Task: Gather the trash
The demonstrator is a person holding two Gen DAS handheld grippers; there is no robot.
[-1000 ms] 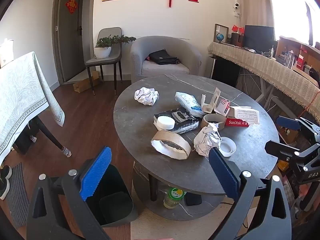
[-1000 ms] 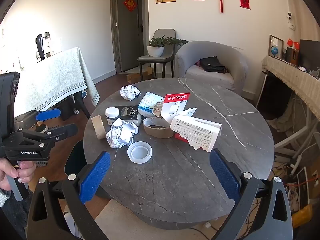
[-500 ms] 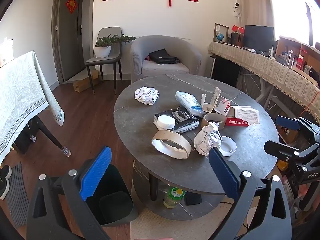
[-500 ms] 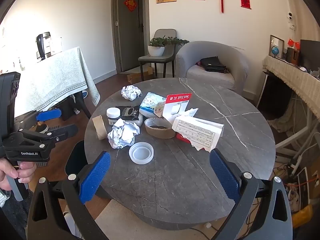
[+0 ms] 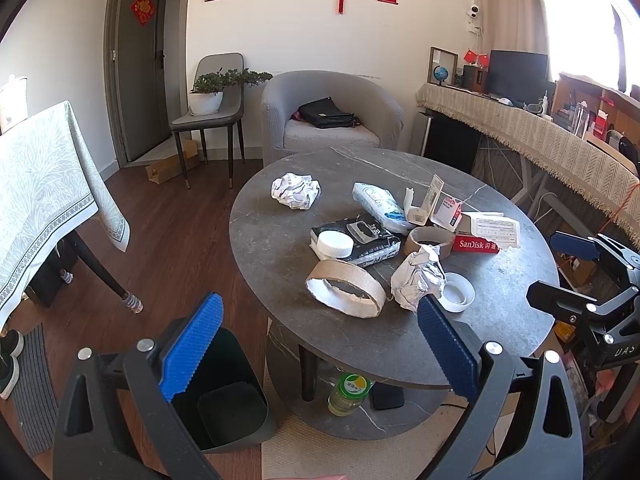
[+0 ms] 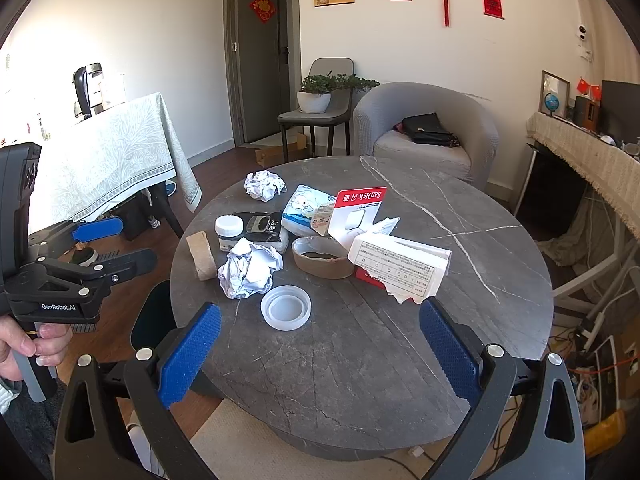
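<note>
Left wrist view: left tool spread wide, holding nothing, hanging over the near-left edge of the round grey bench; dark bin on the floor below, near left. Trash clustered mid-bench: cardboard tape ring lying tilted, opening facing near; crumpled paper ball just right of it, touching or nearly touching the white lid; a second paper wad apart at the far left; black packet with a white cap on it; torn SanDisk box at the right. Right wrist view: right tool likewise fully parted and empty, near edge of the bench; the left tool shows at the left, off the bench. Crumpled paper ball sits near-left of centre, white lid just near of it, rim up; tape ring stands on edge at the left, its axis running roughly left-right; torn SanDisk box has its long axis running left-right, ragged edge toward the viewer. Handling, judged: paper ball light, soft, crushable, no axis, take it anywhere across its bulk; ring light, stiff, pinch through the wall; lid rigid, slippery, grip across the rim.
</note>
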